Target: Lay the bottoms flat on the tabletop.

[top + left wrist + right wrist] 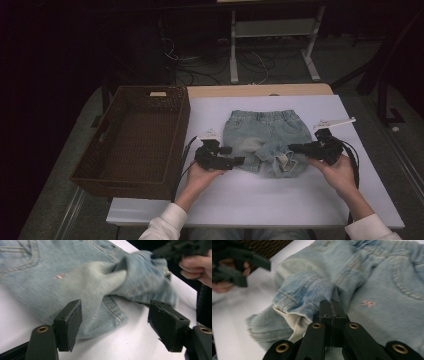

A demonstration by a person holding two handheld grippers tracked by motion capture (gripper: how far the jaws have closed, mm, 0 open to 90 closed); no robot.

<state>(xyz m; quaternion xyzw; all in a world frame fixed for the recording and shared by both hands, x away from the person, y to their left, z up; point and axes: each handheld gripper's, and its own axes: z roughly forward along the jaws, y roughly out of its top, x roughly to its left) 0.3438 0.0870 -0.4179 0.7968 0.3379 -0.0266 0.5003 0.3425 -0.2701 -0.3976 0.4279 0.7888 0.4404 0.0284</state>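
High view: denim shorts (pixel 267 137) flat on white tabletop (pixel 280 200), wicker basket (pixel 135 140) beside them at left
Left gripper (pixel 115 322) view: fingers released, hem between, untouched
Right gripper (pixel 332 312) view: fingers clenched on folded leg fabric

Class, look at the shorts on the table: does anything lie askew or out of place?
Yes. The denim shorts are not flat: one leg hem is bunched and turned up, showing pale lining, pinched in the right claw.
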